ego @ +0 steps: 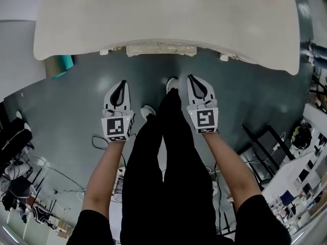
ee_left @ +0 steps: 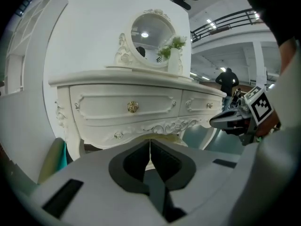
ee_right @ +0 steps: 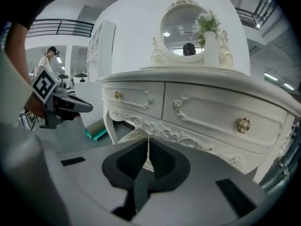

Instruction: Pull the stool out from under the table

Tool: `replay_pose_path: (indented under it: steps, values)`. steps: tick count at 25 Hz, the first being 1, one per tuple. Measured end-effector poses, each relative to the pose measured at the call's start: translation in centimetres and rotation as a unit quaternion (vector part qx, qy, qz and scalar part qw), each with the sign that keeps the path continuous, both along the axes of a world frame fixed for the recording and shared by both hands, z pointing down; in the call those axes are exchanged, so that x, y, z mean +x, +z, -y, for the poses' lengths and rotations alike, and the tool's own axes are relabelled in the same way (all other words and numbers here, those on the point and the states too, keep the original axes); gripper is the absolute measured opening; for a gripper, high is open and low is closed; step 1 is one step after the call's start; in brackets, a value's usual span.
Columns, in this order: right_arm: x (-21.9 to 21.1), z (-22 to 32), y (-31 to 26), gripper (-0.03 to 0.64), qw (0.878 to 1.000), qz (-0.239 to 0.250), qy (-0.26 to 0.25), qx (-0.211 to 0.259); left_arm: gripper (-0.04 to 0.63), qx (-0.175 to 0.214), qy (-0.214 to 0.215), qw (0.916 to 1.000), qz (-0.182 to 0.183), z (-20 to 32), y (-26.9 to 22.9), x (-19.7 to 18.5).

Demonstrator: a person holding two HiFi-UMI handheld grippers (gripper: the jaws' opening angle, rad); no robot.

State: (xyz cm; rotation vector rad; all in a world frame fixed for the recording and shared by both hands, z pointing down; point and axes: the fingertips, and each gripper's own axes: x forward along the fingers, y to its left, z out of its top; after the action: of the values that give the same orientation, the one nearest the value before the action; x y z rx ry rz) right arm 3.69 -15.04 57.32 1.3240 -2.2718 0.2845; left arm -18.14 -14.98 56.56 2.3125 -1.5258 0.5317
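Observation:
The white dressing table (ego: 163, 14) fills the top of the head view. Only the cream front edge of the stool (ego: 161, 49) peeks out from under it. Both grippers hover above the grey floor just short of the table's front, and neither touches the stool. The left gripper (ego: 122, 83) is shut and holds nothing. The right gripper (ego: 191, 78) is shut and empty too. In the left gripper view the shut jaws (ee_left: 150, 142) point at the stool's cushion (ee_left: 162, 135) below the carved drawers (ee_left: 131, 107). In the right gripper view the jaws (ee_right: 148, 142) also face the stool (ee_right: 132, 134).
A teal and tan object (ego: 64, 63) leans by the table's left leg. A round mirror (ee_left: 150, 36) and a white vase (ee_left: 174, 60) stand on the table. Cables (ego: 99, 142) trail on the floor behind me. A black frame (ego: 265, 142) stands at the right.

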Motion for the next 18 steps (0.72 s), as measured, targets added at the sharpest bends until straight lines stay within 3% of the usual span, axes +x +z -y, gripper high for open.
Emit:
replay_pose_path:
  steps: [3, 8, 14, 18]
  values:
    - [0.3, 0.7, 2.9, 0.02, 1.0, 0.0, 0.002, -0.004, 0.015, -0.009, 0.007, 0.9999, 0.0, 0.5, 3.4, 0.0]
    - [1.7, 1.0, 7.6, 0.02, 0.999, 0.001, 0.026, -0.031, 0.015, -0.042, -0.029, 0.9977, -0.045, 1.3, 8.4, -1.2]
    - [4.2, 2.4, 12.9, 0.02, 0.998, -0.02, 0.05, -0.041, 0.015, -0.064, 0.007, 0.9979, -0.01, 2.3, 15.1, -1.8]
    - [5.1, 3.3, 15.1, 0.02, 0.998, -0.043, 0.02, -0.037, 0.017, -0.068, 0.015, 0.9975, -0.009, 3.2, 17.9, -2.0]
